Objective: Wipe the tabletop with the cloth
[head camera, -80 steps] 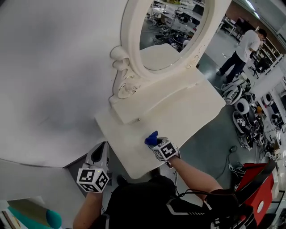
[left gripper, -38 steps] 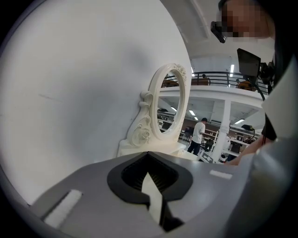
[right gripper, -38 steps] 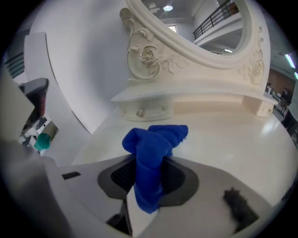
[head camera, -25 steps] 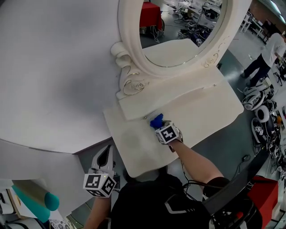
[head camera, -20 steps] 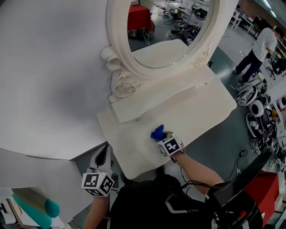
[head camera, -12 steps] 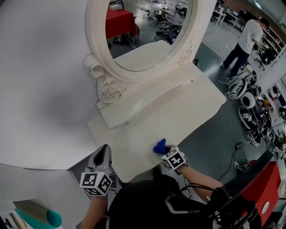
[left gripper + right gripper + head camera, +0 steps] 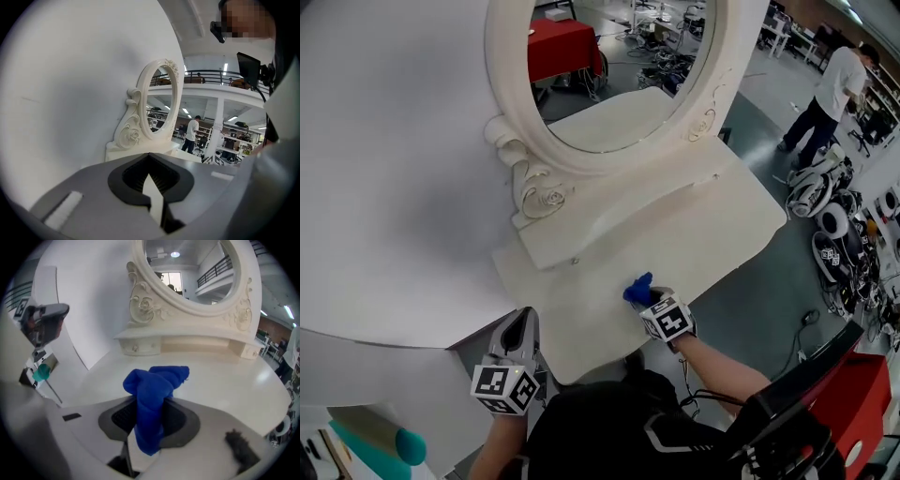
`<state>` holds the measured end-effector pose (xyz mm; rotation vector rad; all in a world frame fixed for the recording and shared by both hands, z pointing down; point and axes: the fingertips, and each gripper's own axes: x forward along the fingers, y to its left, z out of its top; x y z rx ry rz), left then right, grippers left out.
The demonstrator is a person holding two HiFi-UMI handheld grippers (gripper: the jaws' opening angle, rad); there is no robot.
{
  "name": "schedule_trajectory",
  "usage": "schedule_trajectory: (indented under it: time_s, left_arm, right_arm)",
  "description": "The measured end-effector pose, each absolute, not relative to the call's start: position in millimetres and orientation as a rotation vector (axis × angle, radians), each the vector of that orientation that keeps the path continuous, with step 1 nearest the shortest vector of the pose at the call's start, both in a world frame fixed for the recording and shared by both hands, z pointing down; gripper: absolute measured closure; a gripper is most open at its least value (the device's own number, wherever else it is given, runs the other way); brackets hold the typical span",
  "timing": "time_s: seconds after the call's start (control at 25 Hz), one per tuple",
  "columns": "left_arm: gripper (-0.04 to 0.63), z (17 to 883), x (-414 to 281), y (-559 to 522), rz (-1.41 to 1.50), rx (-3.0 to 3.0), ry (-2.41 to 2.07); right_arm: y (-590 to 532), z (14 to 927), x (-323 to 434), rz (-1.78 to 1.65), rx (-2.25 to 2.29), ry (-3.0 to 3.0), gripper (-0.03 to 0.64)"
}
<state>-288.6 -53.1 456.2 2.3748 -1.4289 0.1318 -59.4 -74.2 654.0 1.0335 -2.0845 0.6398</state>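
Note:
A bunched blue cloth (image 7: pixel 637 288) (image 7: pixel 152 394) is clamped in my right gripper (image 7: pixel 643 298) (image 7: pixel 151 420), which is shut on it over the front part of the cream dressing-table top (image 7: pixel 712 234) (image 7: pixel 234 385). The cloth's free end sticks out ahead of the jaws toward the mirror. My left gripper (image 7: pixel 514 339) (image 7: pixel 151 180) hangs off the table's left front corner, jaws closed together with nothing between them.
An oval mirror in a carved cream frame (image 7: pixel 525 178) (image 7: pixel 187 310) stands at the back of the table on a low shelf (image 7: pixel 581 239). A white wall is at the left. A person (image 7: pixel 825 98) stands far off on the right, near gear on the floor (image 7: pixel 825 216).
My right gripper with the cloth slid from the back of the tabletop near the shelf toward the front edge, then a little back toward the mirror. The left gripper stayed put.

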Motion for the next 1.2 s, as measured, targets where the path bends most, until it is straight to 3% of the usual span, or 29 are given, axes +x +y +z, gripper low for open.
schedule_trajectory:
  time_s: [0.24,0.44,1.2]
  left_arm:
    - [0.588,463.5,-311.2,-35.9,0.156,2.266,-1.54]
    - [0.588,470.5,-318.3,-28.7,0.164,2.218,-1.578]
    - [0.588,460.2,-259.0,-57.1,0.135,2.395,-1.326]
  right_arm:
    - [-202.9,647.9,-92.7,0.527,1.132,-2.135,0.488]
    - [-220.7,668.6,-102.3,0.548,1.102,-2.074,0.488]
    - [-4.1,670.3,-0.1,0.693,1.106,-2.047,0.488]
